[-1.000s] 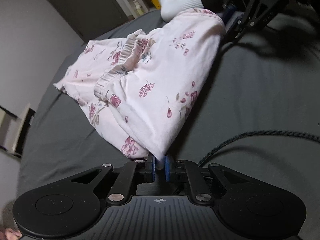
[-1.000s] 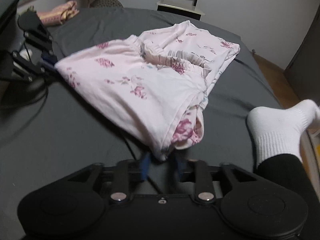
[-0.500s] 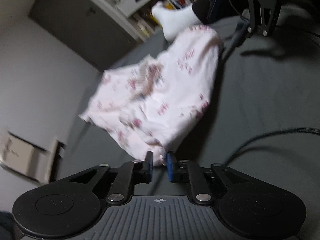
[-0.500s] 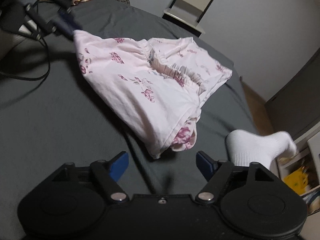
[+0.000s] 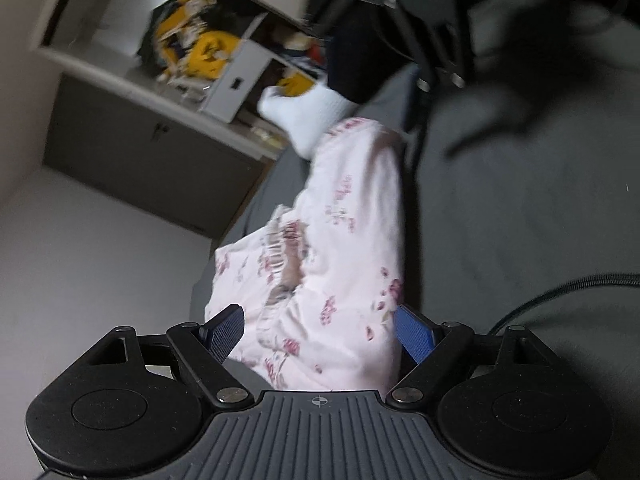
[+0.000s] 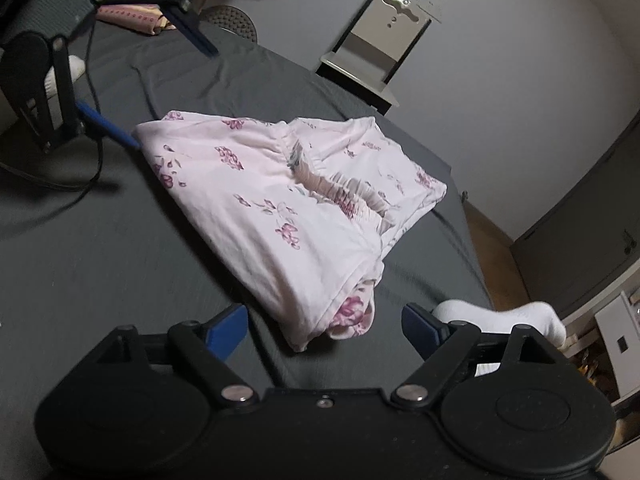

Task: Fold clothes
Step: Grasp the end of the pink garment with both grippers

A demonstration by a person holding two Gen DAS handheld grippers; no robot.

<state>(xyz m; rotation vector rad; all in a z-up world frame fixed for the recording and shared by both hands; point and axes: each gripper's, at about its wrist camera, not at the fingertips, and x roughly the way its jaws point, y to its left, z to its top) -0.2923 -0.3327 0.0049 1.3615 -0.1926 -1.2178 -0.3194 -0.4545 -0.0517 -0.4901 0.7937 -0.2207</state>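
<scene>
Now, through the left wrist view, our left gripper (image 5: pixel 320 330) stands wide, its blue pads on either side of the pink floral garment (image 5: pixel 340 264) without pinching it; the cloth lies on the dark bed sheet (image 5: pixel 520 220). A socked foot (image 5: pixel 308 116) shows beyond. Through the right wrist view, our right gripper (image 6: pixel 324 326) is equally wide, just short of the garment's near fold, holding nothing. We judge one fold laid and released; the bundle looks loose, so squaring remains.
</scene>
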